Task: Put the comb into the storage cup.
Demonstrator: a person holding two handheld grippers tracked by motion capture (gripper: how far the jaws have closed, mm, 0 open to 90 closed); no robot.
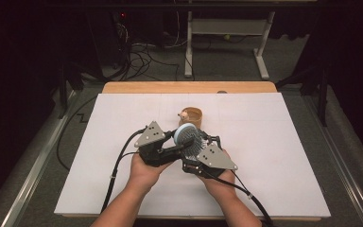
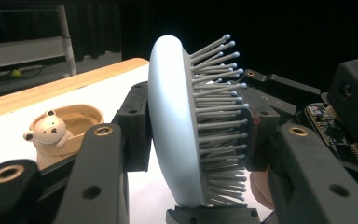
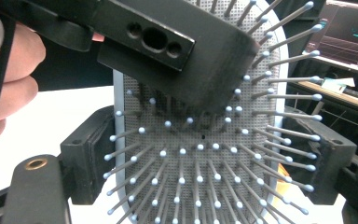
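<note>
While both hands are holding their tools together over the middle of the white sheet [image 1: 264, 156], the pale blue hairbrush [image 1: 189, 136] is sitting up off the table btwn the two grippers, w/ nothing under it but the sheet. L gripper [image 1: 182, 145] is coming in from the left in the high view; in the left gripper view its jaws are clamping the brush head front-to-back, one pad pressing on the smooth blue back [image 2: 168, 121], the other sitting in among the grey bristles [image 2: 219, 116] on the far side. Brush head is standing roughly upright there, bristles pointing away to the right of that view. R gripper [image 1: 199, 142] is coming in from the right; in the right gripper view its jaws are standing wide, one at each long edge of the bristle pad [image 3: 200, 158], close against the rim; contact looks likely but pads are partly hidden, so grip is read as clamping across the width. L gripper's jaw is crossing the upper part of that view, lying over the bristles. Behind the brush, farther up the sheet and apart from both grippers, a tan cup w/ a small bear figure [image 1: 189, 116] is standing upright. Wooden table edge [image 1: 189, 87] is showing beyond the sheet.
</note>
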